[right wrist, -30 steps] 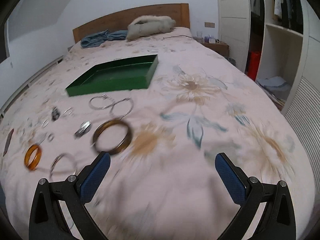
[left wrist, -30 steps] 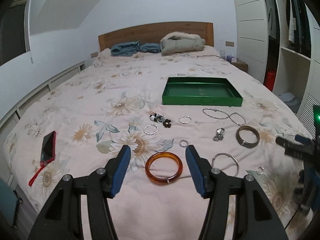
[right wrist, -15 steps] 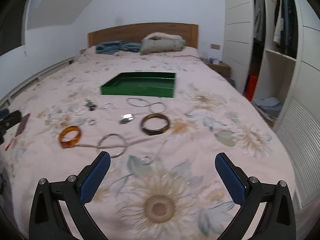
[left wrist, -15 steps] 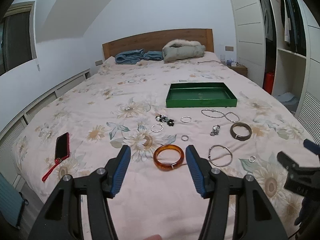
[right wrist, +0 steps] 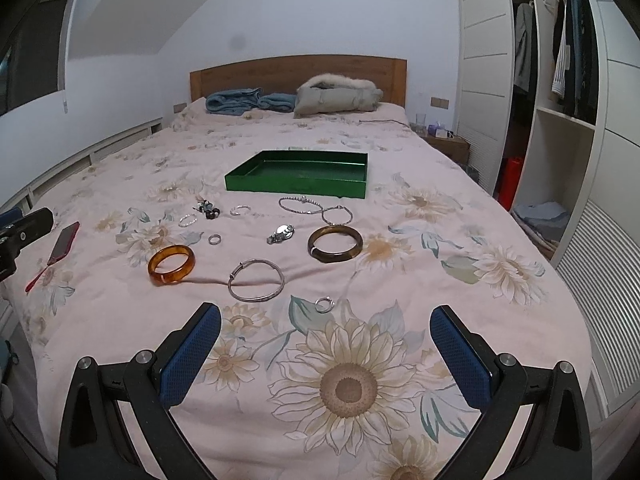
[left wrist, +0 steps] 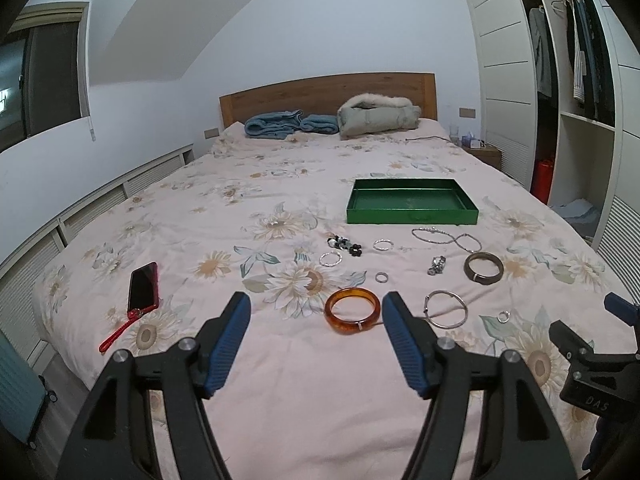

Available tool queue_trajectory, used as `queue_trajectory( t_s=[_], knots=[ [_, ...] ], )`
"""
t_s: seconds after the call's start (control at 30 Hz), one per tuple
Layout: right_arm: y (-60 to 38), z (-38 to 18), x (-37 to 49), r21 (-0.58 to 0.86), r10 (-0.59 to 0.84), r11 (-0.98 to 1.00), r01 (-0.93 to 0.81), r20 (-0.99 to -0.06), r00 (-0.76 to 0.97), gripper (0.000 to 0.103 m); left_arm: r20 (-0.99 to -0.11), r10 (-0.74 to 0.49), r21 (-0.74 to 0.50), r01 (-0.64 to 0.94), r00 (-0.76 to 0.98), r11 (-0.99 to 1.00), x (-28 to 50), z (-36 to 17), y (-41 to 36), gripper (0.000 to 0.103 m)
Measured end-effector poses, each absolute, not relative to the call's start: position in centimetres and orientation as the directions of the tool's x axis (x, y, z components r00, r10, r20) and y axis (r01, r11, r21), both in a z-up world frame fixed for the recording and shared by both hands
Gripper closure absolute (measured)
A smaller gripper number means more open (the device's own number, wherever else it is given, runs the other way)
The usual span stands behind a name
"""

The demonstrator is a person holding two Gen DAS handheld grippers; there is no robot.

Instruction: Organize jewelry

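Left wrist view
Left tongs (left wrist: 316,322): spread apart and holding nothing, above the near part of the bed (left wrist: 280,392).
Amber bangle (left wrist: 352,310): lay flat on the bedspread, just beyond the gap between the blue pads.
Green tray (left wrist: 412,216): sat farther up the bed, past the scattered pieces.
Silver bangle (left wrist: 446,314): lay right of the amber one.
Red phone (left wrist: 143,286): lay well off to the left.

Right wrist view
Right tongs (right wrist: 325,344): spread wide and holding nothing, over a sunflower print.
Small ring (right wrist: 324,304): lay just beyond the pads.
Dark brown bangle (right wrist: 335,243): lay between the silver bangle (right wrist: 256,280) and the green tray (right wrist: 296,191).
Amber bangle (right wrist: 171,264): lay to the left.
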State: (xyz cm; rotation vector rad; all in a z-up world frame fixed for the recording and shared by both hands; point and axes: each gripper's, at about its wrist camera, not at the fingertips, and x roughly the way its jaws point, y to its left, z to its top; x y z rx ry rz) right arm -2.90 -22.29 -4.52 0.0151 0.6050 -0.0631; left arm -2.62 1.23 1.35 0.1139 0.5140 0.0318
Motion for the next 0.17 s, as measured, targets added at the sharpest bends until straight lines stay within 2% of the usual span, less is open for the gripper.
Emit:
queue_trajectory(
  t_s=[0.17],
  knots=[
    [-22.27, -4.28, -3.30, -0.002, -0.052, 0.998, 0.061, -0.553, 0.831, 0.000, -0.488, 0.061, 0.120, -0.002, 0.871, 0.993, -2.76, 1.41, 1.33, 0.037]
  ],
)
